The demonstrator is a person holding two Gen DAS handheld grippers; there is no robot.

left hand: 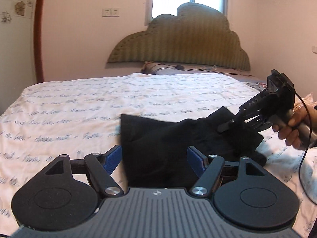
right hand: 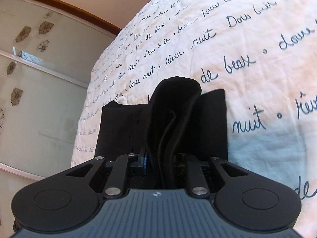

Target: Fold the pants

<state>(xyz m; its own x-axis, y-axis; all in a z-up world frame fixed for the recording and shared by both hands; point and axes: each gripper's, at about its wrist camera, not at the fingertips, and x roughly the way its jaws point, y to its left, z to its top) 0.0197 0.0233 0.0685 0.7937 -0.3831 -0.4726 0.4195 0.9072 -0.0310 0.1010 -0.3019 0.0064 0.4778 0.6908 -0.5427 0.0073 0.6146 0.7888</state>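
Observation:
Black pants (left hand: 168,138) lie partly folded on a white bedsheet (left hand: 79,109) printed with handwriting. My left gripper (left hand: 154,158) is open, its blue pads (left hand: 113,158) standing wide on either side of the near edge of the cloth without pressing it. My right gripper (left hand: 222,128) comes in from the right, held by a hand (left hand: 297,127), and is shut on the pants' right end. In the right wrist view that gripper (right hand: 160,161) pinches a raised bunch of black cloth (right hand: 174,103), while the rest of the pants (right hand: 118,129) lie flat on the sheet (right hand: 237,49).
A padded headboard (left hand: 178,45) and a window sit at the far end of the bed. Cables and a small object (left hand: 168,67) lie near the pillow. A cable (left hand: 303,158) hangs from the right gripper. A flower-patterned wardrobe door (right hand: 39,79) stands beside the bed.

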